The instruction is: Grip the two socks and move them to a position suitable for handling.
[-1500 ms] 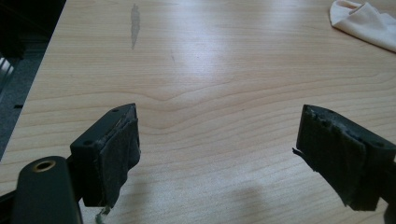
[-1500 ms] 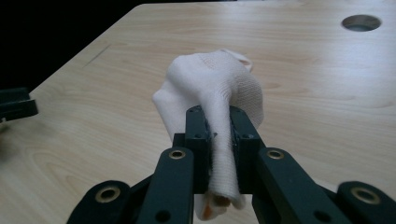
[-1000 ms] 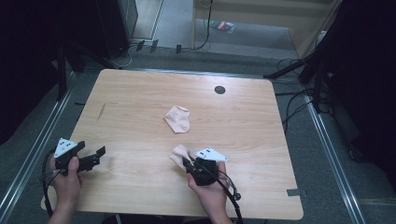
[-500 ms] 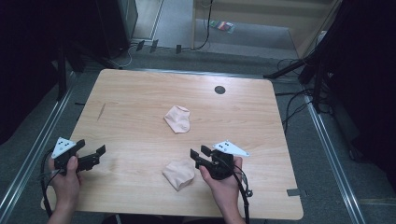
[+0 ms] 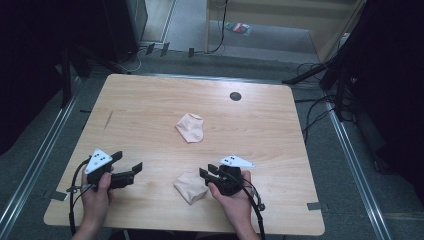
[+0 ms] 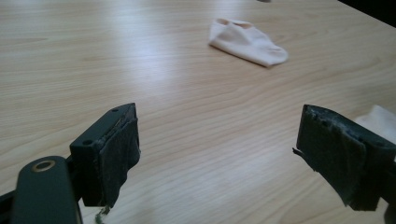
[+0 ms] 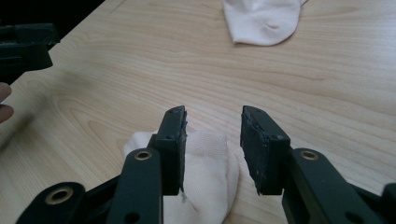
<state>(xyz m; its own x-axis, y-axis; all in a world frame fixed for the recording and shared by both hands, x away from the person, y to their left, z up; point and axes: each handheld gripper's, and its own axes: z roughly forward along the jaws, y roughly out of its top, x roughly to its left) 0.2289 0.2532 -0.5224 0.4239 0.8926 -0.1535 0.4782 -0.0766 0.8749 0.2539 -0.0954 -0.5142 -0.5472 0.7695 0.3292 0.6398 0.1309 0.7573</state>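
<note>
1. Right gripper (image 5: pixel 206 175), jaws apart after just closing a little, hovers released over a folded sock (image 5: pixel 190 187) at the near edge of the wooden worktop (image 5: pixel 150 105).
2. Left gripper (image 5: pixel 129 170) stands wide open, well to the left.
3. A second sock (image 5: pixel 190 127) lies mid-worktop, farther off.

Two black grippers, left gripper (image 5: pixel 131 172) and right gripper (image 5: pixel 206 172), carry white dotted triangular plates, black cables, padded jaws.

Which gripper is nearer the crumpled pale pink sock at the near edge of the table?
Right. The right gripper sits just beside the crumpled pale pink sock, jaws parted above it, not gripping. The left gripper is open, farther off across bare wood.
</note>
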